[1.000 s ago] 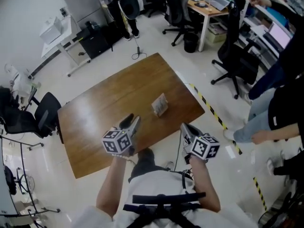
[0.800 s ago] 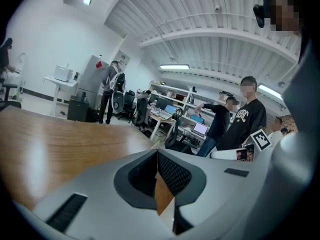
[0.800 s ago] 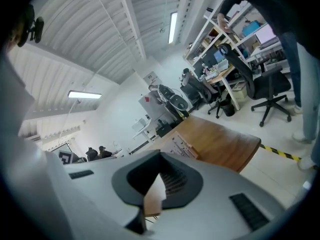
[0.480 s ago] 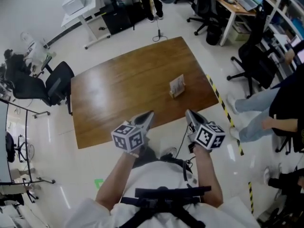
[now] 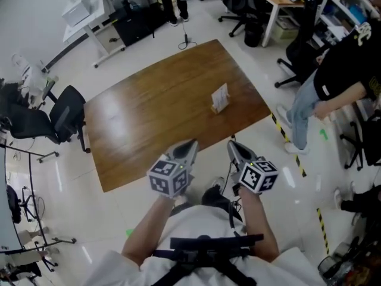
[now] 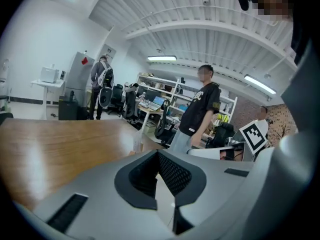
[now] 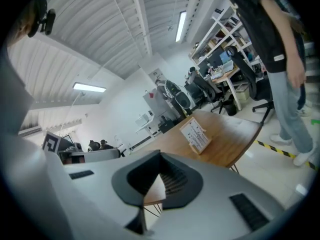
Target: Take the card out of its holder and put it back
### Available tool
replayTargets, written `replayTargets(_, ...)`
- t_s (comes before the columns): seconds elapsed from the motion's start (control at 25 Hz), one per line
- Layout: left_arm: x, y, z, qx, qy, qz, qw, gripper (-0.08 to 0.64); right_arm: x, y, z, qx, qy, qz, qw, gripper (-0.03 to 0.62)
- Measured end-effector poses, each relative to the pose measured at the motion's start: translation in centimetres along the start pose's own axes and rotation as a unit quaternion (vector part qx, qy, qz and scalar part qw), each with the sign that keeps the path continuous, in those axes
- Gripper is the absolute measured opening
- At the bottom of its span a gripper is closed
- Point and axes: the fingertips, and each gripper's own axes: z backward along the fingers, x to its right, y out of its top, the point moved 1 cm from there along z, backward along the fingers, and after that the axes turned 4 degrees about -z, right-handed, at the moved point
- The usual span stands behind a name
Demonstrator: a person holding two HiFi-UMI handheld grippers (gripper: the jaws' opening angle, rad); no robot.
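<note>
Wooden table (image 5: 149,118), card holder (image 5: 219,98) well beyond left gripper (image 5: 189,143), right gripper (image 5: 233,145)

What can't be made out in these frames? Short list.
- Print on the card: too small to read in all three views.
- How the card sits in its holder: too small in the head view, and not resolved in either gripper view.
- Part of the near edge of the table: in the head view it is hidden behind the left gripper.
</note>
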Motion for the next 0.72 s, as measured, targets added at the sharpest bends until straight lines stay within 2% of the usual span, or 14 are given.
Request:
replayTargets(0.12,0.2,-0.5,1.6,0.003,-0.01,-0.01,0.9999,0.002,-1.3,-1.3,1.0,0.004,-0.02,0.006,1.0,0.003)
replayTargets(0.28,0.2,-1.3,3.2,0.006,-0.027,-0.003,0.9996,0.002,-2.7,-2.6,2.5,0.022,-0.045,0.015,0.999,0.003)
replayTargets(0.72,-1.0,-3.1,6.7,0.007,-0.028,0.011,0.9995,0.002,-5.8,-4.6,3.8,0.039,-0.061,0.022,0.997,0.003)
